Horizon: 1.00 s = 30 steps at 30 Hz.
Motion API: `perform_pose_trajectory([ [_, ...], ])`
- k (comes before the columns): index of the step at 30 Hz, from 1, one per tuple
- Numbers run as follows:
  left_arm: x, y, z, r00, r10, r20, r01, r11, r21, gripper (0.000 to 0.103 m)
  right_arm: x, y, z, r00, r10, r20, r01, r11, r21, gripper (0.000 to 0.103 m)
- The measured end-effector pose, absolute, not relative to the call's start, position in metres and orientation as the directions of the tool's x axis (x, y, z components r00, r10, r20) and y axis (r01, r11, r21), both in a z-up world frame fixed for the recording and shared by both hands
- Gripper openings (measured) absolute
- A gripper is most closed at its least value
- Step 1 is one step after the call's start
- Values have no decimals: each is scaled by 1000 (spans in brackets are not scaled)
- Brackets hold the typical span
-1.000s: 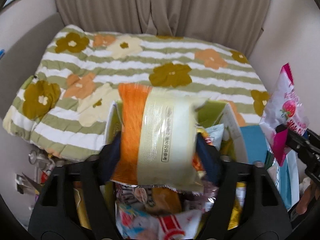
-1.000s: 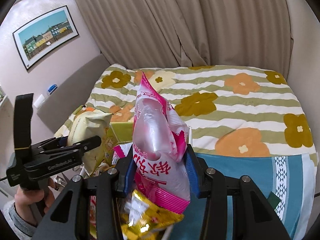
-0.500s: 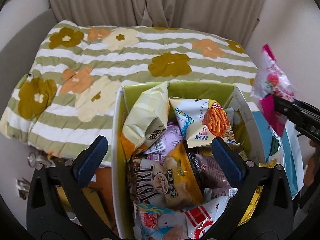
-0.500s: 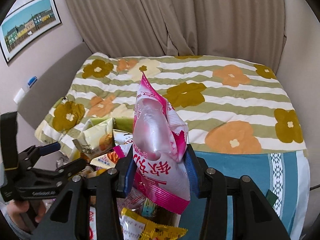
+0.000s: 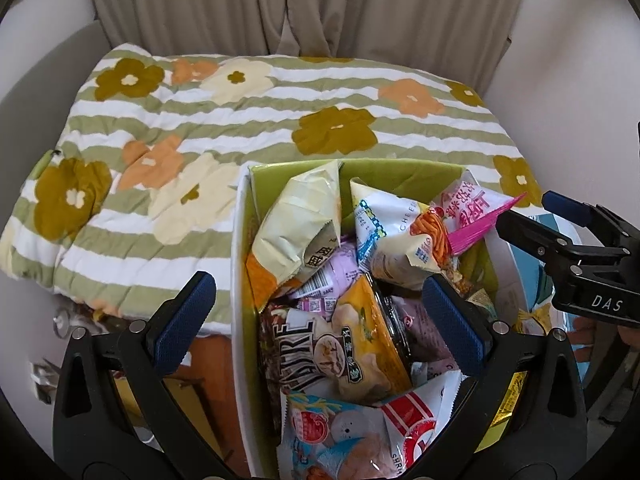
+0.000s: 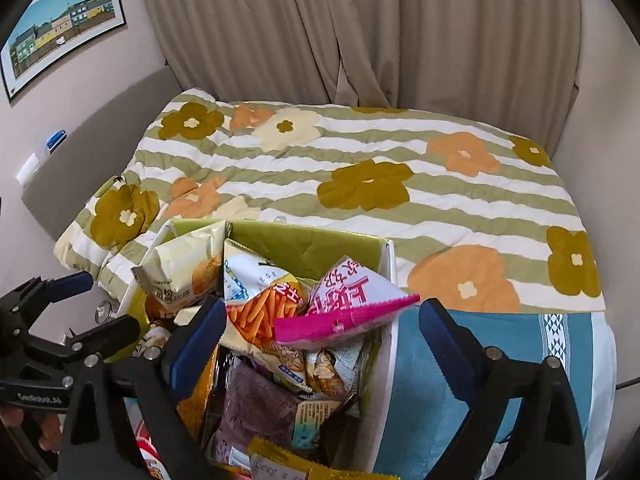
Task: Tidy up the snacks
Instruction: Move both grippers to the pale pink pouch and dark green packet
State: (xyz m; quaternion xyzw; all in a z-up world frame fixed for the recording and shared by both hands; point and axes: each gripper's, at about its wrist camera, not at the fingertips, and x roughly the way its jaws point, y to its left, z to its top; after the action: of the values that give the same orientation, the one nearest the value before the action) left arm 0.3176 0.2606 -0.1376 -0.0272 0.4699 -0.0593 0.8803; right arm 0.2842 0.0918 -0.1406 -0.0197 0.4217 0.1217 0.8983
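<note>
A white box with a green lining (image 5: 240, 240) (image 6: 390, 280) stands at the bed's foot, packed with snack bags. A pale yellow and orange bag (image 5: 296, 224) (image 6: 180, 268) leans in its far left corner. A pink strawberry bag (image 5: 472, 208) (image 6: 352, 296) lies on top at the far right, next to a cheese-stick bag (image 5: 392, 232) (image 6: 256, 300). My left gripper (image 5: 316, 300) hangs open over the box with nothing in its pads. My right gripper (image 6: 324, 316) is opening above the pink bag, and its pads stand off it on both sides.
A bed with a green-striped flowered quilt (image 5: 240, 120) (image 6: 400, 184) lies behind the box, with beige curtains (image 6: 360, 32) beyond. A teal cloth (image 6: 500, 340) lies right of the box. A framed picture (image 6: 60, 24) hangs on the left wall.
My left gripper opened and the yellow and orange bag dropped into the box. My right gripper opened and the pink bag fell onto the pile. Both grippers came lower over the box.
</note>
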Motion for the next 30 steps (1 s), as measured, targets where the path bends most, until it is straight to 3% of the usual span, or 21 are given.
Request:
perform_pose_trajectory([
  [16, 254, 208, -83, 655, -120, -746, 58, 992, -109, 102, 219, 35, -89, 708, 214, -673, -209, 974, 90, 96],
  [24, 209, 117, -68, 676, -176, -715, 135, 984, -114, 102, 166, -49, -74, 713, 185, -677, -178, 981, 81, 96],
  [30, 186, 37, -86, 657, -218, -722, 217, 971, -96, 102, 137, -116, -85, 704, 151, -694, -139, 988, 73, 96],
])
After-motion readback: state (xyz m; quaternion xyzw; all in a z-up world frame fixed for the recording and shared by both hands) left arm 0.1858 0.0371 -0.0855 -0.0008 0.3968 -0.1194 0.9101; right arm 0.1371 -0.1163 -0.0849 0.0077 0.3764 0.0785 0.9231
